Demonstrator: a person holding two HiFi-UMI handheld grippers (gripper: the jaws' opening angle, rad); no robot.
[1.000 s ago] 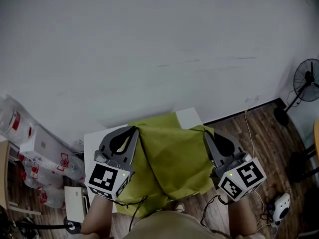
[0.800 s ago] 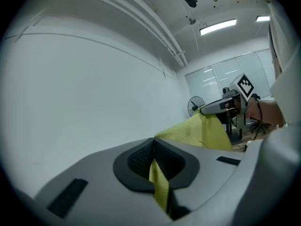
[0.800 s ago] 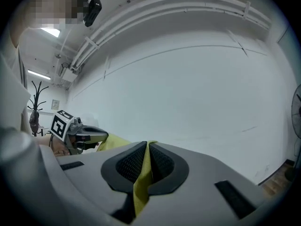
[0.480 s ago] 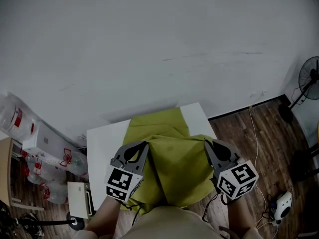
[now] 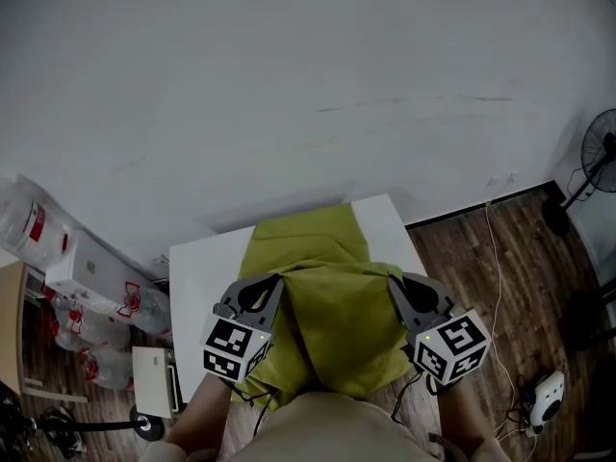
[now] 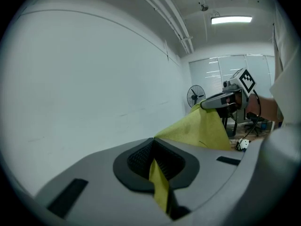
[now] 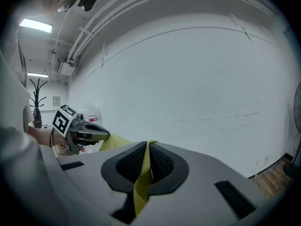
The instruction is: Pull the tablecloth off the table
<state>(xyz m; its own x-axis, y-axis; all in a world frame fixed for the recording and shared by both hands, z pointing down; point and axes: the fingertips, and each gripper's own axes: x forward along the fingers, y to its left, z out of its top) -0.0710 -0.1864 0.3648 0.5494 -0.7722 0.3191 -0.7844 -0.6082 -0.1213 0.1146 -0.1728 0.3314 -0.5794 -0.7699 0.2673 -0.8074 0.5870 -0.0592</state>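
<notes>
Head view: the yellow-green tablecloth [image 5: 332, 306] lies partly on the white table [image 5: 197, 268], which stands against a pale wall [image 5: 289, 85]. The far part of the cloth rests flat on the middle of the table top. The near part is gathered into a raised fold spanning the two grippers and drapes over the near edge toward the person. Bare table surface shows to the left of the cloth and at the far right corner. The left gripper [image 5: 272, 285] sits at the left edge of the fold and the right gripper [image 5: 395, 283] at the right edge, each with its marker cube toward the person. A wooden floor [image 5: 500, 258] lies to the right, with a fan [image 5: 599, 157] standing on it. Left gripper view: the jaws are fully together, pinching a narrow strip of the tablecloth [image 6: 159, 182] that emerges between the pads [image 6: 136, 159]. From the jaw tips the cloth runs in a taut sheet to the right gripper [image 6: 207, 105], which is visible beyond it in front of the fan [image 6: 195, 95]. Right gripper view: the jaws are likewise pressed together on a strip of the tablecloth [image 7: 141, 182] that passes between the pads [image 7: 162, 164]. The left gripper [image 7: 104, 135] appears at the left, with cloth running from its tips.
</notes>
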